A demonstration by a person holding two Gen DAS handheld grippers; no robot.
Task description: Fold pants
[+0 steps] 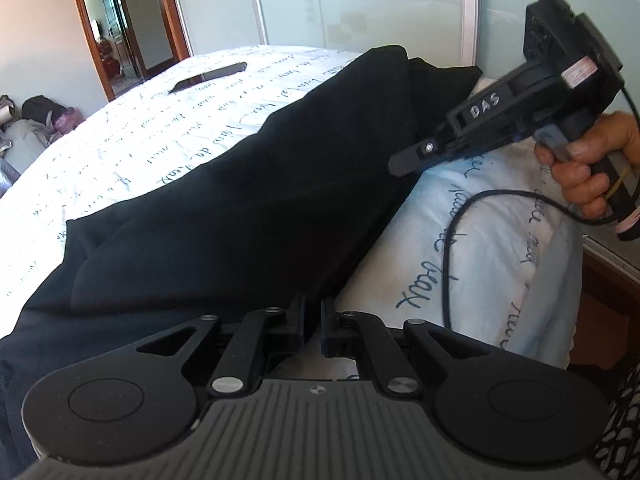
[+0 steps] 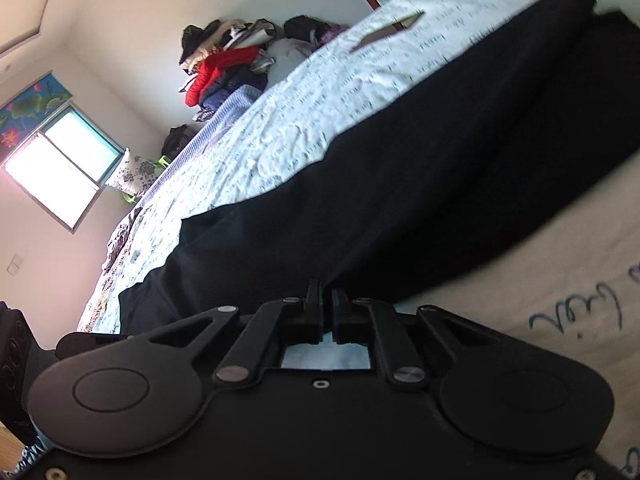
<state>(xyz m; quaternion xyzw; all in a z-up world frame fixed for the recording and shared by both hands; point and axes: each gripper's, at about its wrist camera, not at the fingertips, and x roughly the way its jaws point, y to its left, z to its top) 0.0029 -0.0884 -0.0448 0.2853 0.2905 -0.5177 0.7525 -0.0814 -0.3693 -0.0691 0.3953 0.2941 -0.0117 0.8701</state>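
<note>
Home bedroom (bed (image 1: 120,152), clothes pile (image 2: 224,68)).

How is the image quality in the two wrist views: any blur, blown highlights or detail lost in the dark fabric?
Left wrist view: sharp, script on the bedspread readable, fisheye bends the door frame; the black pants show only faint folds. Right wrist view: softer, smeared towards the right edge, the pants almost featureless black, the window blown out white.

- Left claw (image 1: 313,312) points downward, its jaws nearly together, pinching black fabric.
- Right claw (image 2: 327,300) is closed; a hand (image 1: 588,168) grips its handle.
</note>
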